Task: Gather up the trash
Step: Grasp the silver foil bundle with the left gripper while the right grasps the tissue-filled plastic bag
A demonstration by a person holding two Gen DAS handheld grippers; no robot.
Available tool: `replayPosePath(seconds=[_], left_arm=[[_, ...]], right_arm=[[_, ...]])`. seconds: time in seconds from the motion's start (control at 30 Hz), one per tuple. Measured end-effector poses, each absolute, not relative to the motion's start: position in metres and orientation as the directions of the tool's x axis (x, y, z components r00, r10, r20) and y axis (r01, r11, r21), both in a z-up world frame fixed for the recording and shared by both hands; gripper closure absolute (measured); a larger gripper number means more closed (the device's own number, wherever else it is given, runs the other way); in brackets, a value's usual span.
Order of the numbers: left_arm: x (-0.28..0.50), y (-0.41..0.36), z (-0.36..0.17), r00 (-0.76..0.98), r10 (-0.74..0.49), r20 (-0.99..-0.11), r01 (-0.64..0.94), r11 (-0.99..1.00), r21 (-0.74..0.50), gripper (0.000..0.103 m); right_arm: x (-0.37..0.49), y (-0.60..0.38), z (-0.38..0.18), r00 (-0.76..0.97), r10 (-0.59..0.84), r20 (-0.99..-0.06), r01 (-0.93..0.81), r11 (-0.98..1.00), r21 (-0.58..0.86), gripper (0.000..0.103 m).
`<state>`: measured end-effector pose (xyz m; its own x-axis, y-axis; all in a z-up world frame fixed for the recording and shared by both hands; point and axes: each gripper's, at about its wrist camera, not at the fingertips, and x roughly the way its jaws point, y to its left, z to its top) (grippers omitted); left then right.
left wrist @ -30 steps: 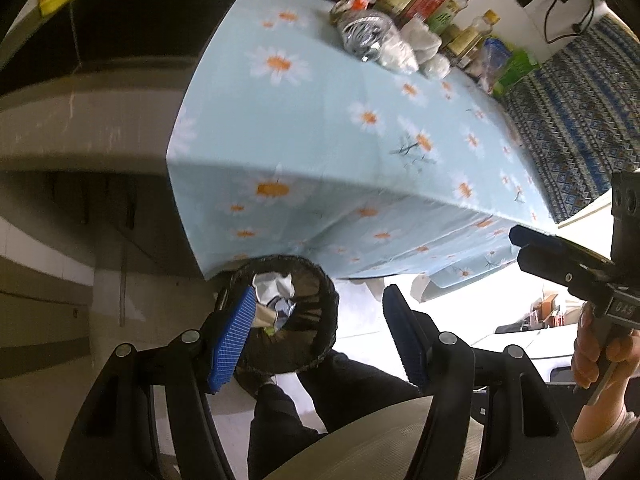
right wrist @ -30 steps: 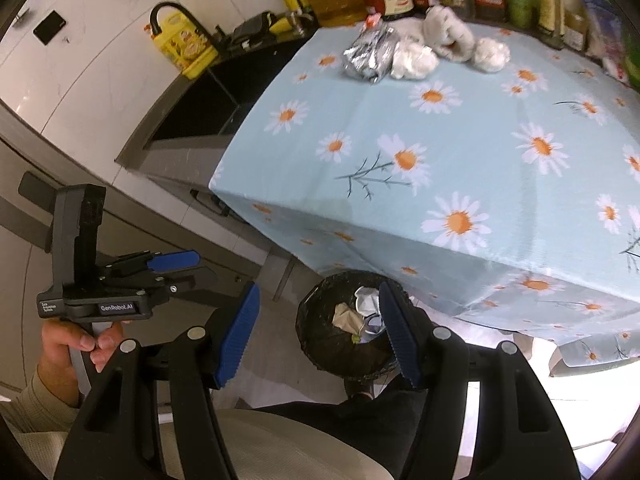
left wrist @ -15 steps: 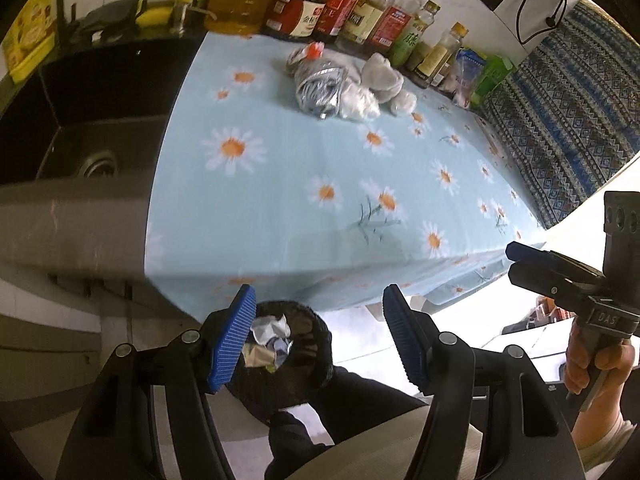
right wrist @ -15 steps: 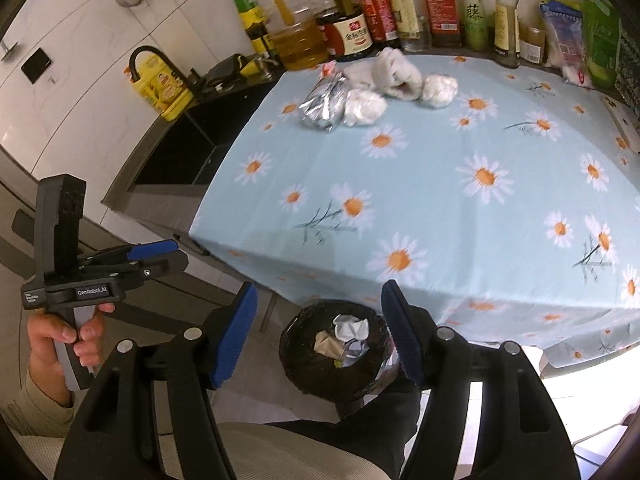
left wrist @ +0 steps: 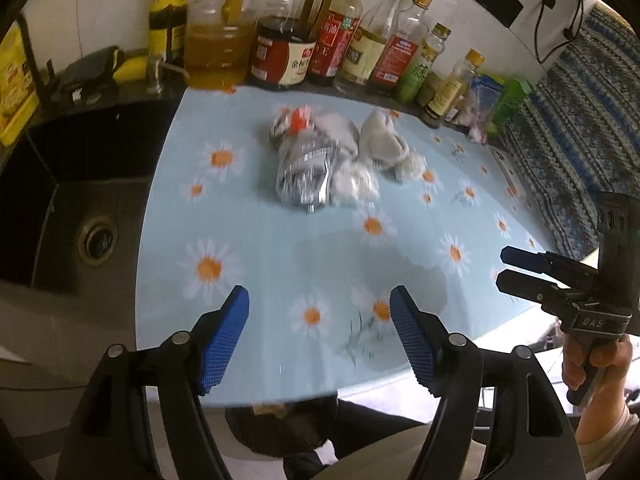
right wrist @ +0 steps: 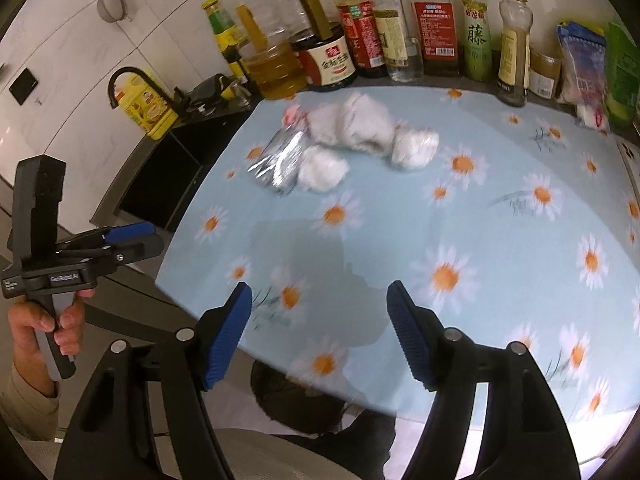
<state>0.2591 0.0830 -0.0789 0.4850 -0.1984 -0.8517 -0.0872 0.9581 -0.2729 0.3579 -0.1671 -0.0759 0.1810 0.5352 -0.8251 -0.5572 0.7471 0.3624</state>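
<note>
Both views had swung from the bin up to the tablecloth [left wrist: 260, 248]. My left gripper [left wrist: 320, 336] and right gripper [right wrist: 320, 332] were opening, both empty. The trash pile [left wrist: 320, 160] lay near the bottles [left wrist: 352, 48], well ahead; pickup came next.

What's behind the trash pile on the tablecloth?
Behind the trash pile, a row of sauce and oil bottles stands along the wall. The counter strip under them is mostly hidden by the tablecloth.
</note>
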Motion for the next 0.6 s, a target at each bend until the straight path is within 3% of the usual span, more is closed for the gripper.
replayPosePath(seconds=[0.6], left_arm=[[0.381,0.080,-0.112,0.360,-0.072,-0.930,-0.156,0.978,-0.136,0.032]], right_arm=[[0.489,-0.156,-0.120,0.085,0.537,-0.839,-0.585,0.709,0.394,0.033]])
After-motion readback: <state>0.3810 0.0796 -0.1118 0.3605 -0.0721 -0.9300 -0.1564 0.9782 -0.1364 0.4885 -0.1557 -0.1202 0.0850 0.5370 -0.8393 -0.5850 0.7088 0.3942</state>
